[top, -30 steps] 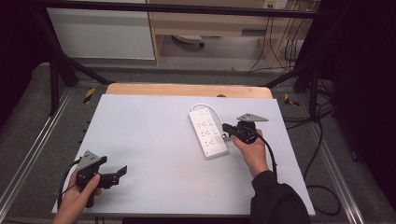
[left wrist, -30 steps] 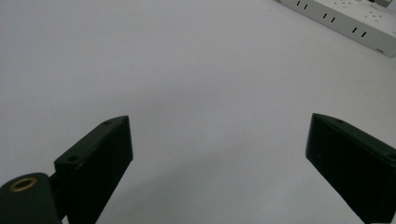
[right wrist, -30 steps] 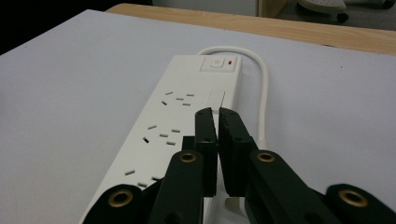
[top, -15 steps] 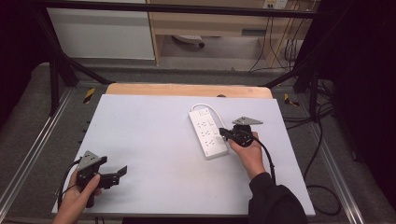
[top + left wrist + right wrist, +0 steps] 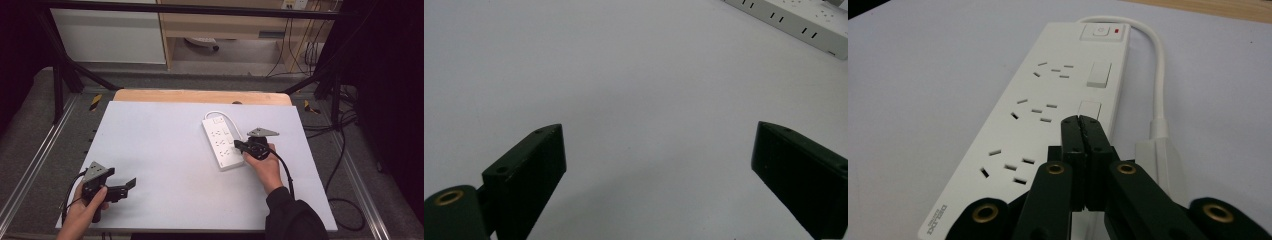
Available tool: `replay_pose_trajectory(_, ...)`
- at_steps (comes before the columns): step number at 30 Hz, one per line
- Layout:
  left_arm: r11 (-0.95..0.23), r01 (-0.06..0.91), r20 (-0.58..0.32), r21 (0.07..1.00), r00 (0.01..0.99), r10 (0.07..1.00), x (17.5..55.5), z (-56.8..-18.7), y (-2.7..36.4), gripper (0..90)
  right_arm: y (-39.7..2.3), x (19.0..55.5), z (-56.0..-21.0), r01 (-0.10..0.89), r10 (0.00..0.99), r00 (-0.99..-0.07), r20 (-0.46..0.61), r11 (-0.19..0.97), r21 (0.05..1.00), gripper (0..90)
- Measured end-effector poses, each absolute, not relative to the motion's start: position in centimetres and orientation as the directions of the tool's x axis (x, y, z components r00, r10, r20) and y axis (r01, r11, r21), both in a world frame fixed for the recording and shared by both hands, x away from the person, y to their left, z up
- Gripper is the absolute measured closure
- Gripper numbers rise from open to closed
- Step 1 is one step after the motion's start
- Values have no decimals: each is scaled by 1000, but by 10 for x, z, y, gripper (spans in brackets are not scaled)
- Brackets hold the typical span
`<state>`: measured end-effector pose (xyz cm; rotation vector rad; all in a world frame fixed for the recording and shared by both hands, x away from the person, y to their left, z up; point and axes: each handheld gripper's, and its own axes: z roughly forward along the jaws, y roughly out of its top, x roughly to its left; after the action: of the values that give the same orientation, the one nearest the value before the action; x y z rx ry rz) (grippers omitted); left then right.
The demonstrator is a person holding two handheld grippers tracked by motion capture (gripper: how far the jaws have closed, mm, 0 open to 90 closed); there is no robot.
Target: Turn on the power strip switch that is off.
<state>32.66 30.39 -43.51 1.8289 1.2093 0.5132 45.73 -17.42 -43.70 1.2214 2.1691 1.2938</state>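
Note:
A white power strip [image 5: 220, 141] lies right of the table's middle, with its main button and red light [image 5: 1102, 32] at the far end. My right gripper [image 5: 237, 146] is shut with nothing between its jaws. In the right gripper view the closed tips [image 5: 1080, 120] sit over the strip's right side, just before the middle rocker switch [image 5: 1090, 108]; I cannot tell whether they touch it. My left gripper [image 5: 131, 183] rests low at the near left of the table, held in a hand. Its jaws [image 5: 656, 130] stand wide open over bare table.
The strip's white cable [image 5: 1159, 65] loops from its far end down to a white plug [image 5: 1160, 157] lying beside its right side. The white table top [image 5: 160, 150] has a wooden strip [image 5: 200, 96] along its far edge. Metal rails [image 5: 30, 170] flank the table.
The right gripper has edged slightly left, onto the strip's right side. The left gripper has stayed where it was.

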Motion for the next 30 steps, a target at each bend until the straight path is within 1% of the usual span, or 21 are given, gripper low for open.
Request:
replay_pose_trajectory(11,-160,536,-111,829,437,892,327,-435,304,77,-173,454,-434,497,812,-570,127,218,840,900)
replay_pose_trajectory(20,-159,536,-114,829,440,890,327,-435,304,77,-168,458,-442,509,809,-575,124,234,828,900)
replay_pose_trajectory(30,-162,538,-112,827,439,891,327,-436,304,77,-167,459,-444,501,806,-580,122,234,833,900)
